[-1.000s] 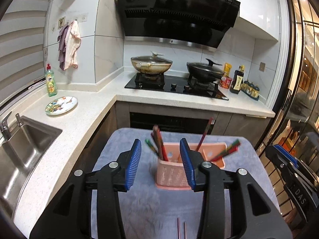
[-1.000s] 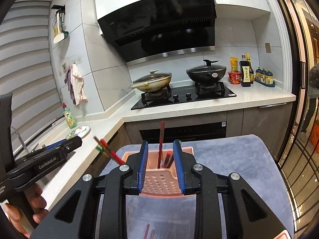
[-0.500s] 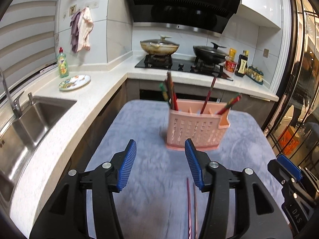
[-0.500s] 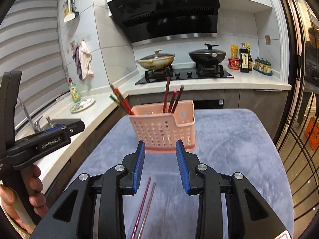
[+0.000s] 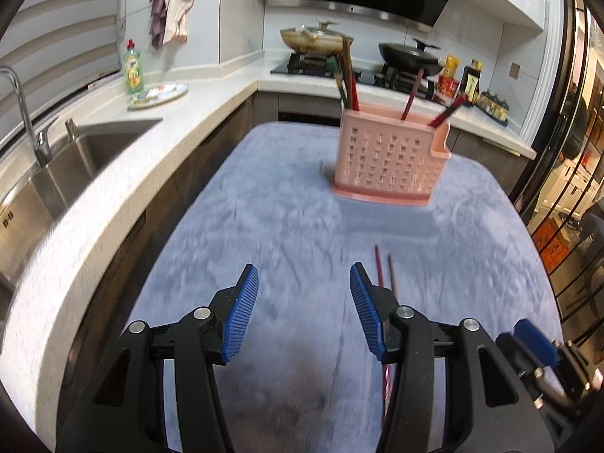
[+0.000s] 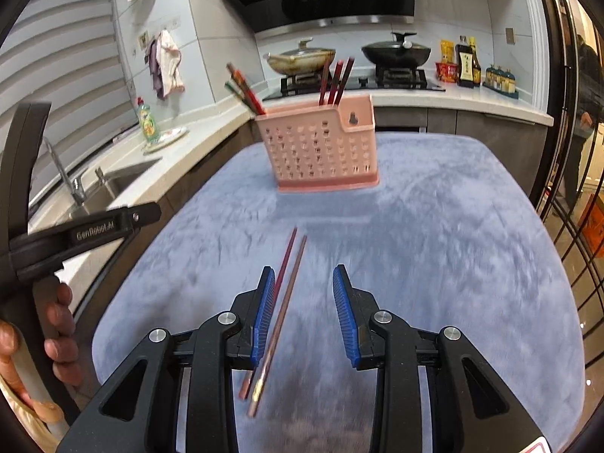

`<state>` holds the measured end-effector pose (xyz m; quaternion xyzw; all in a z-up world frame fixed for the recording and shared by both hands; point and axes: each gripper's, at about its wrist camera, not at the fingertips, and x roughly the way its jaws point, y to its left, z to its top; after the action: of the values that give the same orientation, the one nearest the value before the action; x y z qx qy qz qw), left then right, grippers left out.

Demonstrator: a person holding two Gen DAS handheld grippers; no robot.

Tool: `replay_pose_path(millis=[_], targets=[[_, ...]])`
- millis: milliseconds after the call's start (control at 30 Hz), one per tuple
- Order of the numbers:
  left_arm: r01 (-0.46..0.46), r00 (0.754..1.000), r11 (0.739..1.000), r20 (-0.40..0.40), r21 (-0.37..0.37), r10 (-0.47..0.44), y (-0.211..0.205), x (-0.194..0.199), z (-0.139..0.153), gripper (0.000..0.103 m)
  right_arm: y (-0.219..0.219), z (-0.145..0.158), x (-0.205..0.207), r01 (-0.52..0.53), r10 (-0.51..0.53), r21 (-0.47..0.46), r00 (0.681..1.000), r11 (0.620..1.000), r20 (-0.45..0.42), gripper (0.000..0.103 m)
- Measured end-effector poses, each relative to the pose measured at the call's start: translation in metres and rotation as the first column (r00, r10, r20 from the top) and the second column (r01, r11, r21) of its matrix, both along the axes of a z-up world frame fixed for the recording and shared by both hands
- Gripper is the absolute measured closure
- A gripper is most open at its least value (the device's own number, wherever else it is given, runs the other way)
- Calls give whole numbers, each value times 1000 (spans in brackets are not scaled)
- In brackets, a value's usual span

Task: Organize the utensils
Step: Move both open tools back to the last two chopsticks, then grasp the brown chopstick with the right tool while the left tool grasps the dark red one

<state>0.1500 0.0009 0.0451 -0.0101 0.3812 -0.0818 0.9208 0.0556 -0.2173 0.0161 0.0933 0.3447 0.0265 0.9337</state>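
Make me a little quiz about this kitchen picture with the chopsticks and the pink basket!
1. True or false: the right gripper is squeezing the two loose chopsticks.
2. Where do the loose chopsticks lie? A) in the sink B) on the blue-grey cloth C) in the pink basket
3. Fill in: the chopsticks already in the pink basket stand ____ and lean outward.

Key:
1. False. Both grippers are open; the left gripper holds nothing either.
2. B, in front of the basket, close by the right gripper's left finger.
3. Upright.
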Motion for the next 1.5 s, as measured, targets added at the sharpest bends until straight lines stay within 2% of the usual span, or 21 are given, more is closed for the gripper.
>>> replay_pose_path(millis=[167,333,700,867,1167,1333,1400,1500], targets=[[1,999,1000,-39,22,0,4,-15,-21,55,17,-33,-19,-31,31,4,997,1000,-71,71],[-2,997,1000,-73,26,4,10,-26,-36,55,29,-51,-29,-56,56,0,992,998,-110,71],[12,992,999,-126,42,-7,12,-44,-60,55,50,-69,-41,-93,93,7,984,996,-153,71],[14,990,999,-139,50,-7,14,-50,-67,50,60,-79,-43,-112,109,-9,980,994,-166,71],[18,987,998,-162,57,-9,13,-55,-76,49,55,-86,-35,-94,88,-26,984,995,-158,71],[30,987,998,-160,63,-19,10,-58,-76,49,46,-88,-29,-65,60,-27,986,998,-157,80],[32,987,998,-162,62,-22,10,-58,-77,49,37,-89,-28,-40,37,-17,987,999,-159,86],[35,985,998,-168,59,-25,8,-58,-79,49,25,-89,-26,-9,11,10,986,1000,-165,86]])
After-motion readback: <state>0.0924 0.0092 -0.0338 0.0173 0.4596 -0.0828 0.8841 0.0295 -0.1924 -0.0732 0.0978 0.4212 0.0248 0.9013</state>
